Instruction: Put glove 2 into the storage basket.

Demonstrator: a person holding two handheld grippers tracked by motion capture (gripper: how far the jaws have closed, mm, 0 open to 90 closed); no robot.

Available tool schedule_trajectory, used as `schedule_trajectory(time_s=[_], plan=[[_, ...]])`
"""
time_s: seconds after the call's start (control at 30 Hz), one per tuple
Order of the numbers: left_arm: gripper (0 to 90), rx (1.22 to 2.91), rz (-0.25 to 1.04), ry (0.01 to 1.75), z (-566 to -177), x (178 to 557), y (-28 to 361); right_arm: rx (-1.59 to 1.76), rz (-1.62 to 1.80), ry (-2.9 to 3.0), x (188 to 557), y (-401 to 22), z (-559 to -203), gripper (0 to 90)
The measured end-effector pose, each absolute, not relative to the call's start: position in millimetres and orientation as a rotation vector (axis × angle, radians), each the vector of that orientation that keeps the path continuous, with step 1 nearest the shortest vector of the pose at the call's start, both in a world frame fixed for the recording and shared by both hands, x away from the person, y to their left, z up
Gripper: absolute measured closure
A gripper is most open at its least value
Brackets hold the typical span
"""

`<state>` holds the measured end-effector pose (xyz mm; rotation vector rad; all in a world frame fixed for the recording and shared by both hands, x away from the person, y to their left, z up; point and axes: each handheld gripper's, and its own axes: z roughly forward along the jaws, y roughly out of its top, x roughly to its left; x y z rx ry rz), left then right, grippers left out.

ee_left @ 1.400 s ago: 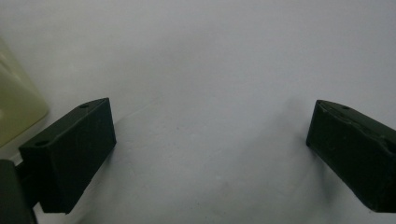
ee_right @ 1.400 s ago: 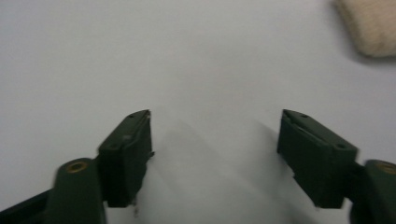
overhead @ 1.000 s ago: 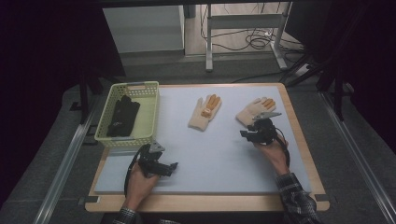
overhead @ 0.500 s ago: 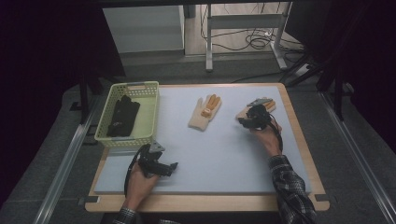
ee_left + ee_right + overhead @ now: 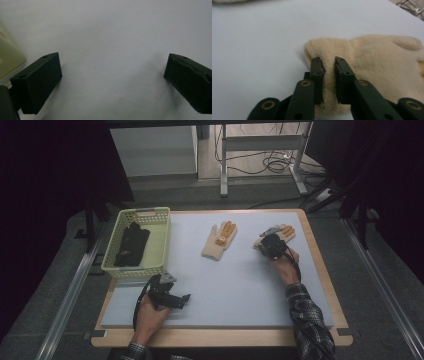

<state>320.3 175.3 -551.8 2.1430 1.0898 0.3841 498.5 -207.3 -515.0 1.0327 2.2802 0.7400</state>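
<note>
While my left tool (image 5: 186, 298) rests open and empty on the tabletop (image 5: 240, 285), my right tool (image 5: 329, 63) has just closed, pinching the cuff of the right-hand cream glove (image 5: 372, 67). 1 black glove (image 5: 131, 244) already lies in the yellow basket (image 5: 159, 245). I judge that 2 cream gloves are left, this one and its mate (image 5: 218, 240) mid-tabletop.

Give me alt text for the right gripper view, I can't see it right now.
The right gripper, its two black jaws nearly together, pinches a fold of the cuff of a cream knit glove lying flat on the pale blue-grey table mat. The glove's fingers run off toward the right edge.
</note>
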Motion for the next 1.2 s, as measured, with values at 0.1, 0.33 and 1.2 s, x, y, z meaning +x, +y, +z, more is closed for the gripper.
schedule_trajectory(time_s=[0.1, 0.33, 1.2], plan=[[1.4, 2.144, 0.384, 1.089, -551.8, 320.4, 175.4, 1.053, 0.8, 2.295, 495.8, -212.9, -509.8, 80.6], [1.4, 2.144, 0.384, 1.09, -551.8, 320.3, 175.4, 1.005, 0.966, 2.39, 462.7, -212.8, -492.3, 80.3], [1.5, 2.143, 0.385, 1.09, -551.8, 320.2, 175.3, 1.353, 0.87, 2.229, 458.3, -196.7, -515.8, 20.6]])
